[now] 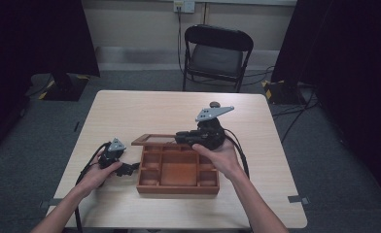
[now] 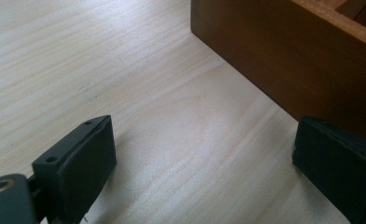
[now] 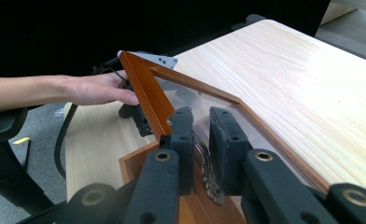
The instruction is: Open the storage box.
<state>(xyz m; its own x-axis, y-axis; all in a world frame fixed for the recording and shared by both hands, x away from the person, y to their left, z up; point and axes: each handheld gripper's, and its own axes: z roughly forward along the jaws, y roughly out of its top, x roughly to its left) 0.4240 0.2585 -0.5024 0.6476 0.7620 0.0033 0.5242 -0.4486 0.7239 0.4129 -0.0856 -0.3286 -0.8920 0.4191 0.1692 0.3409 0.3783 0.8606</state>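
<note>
The left gripper (image 1: 130,168) rested on the bench (image 1: 130,109) near its front-left part, just beside the left wall of the wooden box (image 1: 178,187). In the left gripper view its jaws stood wide apart with only bare bench between them, one pad close against the box's side (image 2: 284,56).

The box sat near the middle of the bench, toward the front edge: a shallow tray of smooth reddish-brown wood, divided into one large central compartment and small ones around it.

Its lid (image 3: 146,93), a mitred wooden frame around a clear pane, stood raised and tilted over the box's rear. The right gripper (image 3: 202,135) had its jaws nearly together, clamped on a small ornate metal pull (image 3: 204,158) at the lid's edge.

The step in hand looked like swinging the lid on its hinge, opening or closing I cannot tell. The next move probably called for a steady arc about the rear hinge, while the left gripper braced the box against sliding.
</note>
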